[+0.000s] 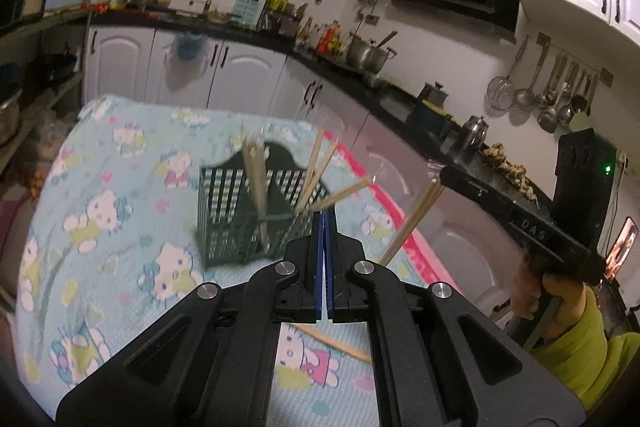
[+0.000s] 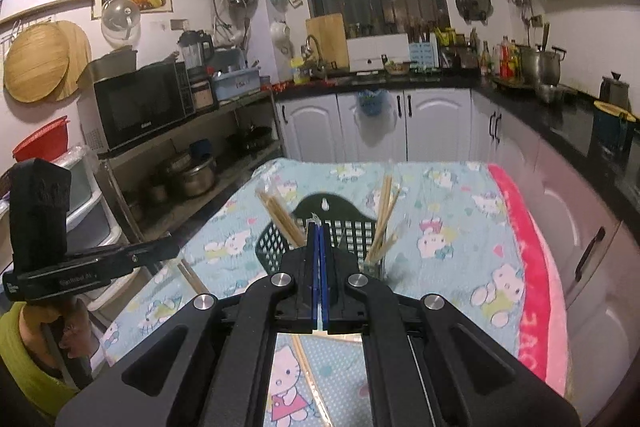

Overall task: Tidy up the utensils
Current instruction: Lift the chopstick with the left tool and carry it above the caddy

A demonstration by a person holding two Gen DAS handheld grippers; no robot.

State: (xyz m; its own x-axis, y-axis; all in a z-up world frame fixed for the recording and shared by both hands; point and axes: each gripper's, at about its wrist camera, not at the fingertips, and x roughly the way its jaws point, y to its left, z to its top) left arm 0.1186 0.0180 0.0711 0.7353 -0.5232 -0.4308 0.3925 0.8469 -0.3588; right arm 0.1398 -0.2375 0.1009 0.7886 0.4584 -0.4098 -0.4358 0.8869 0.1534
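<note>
On tabletop (image 1: 120, 195): dark green mesh caddy (image 1: 240, 223), two compartments, wooden chopsticks (image 1: 256, 179) upright inside, count unclear. Left tool (image 1: 324, 223), right tool (image 2: 319, 235) both closed, empty.

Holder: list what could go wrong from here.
1. Chopsticks lean out of the holder; a gripper brushing them may tip it on the soft cloth.
2. One chopstick lies on the cloth below the left gripper and could be missed or knocked off.
</note>
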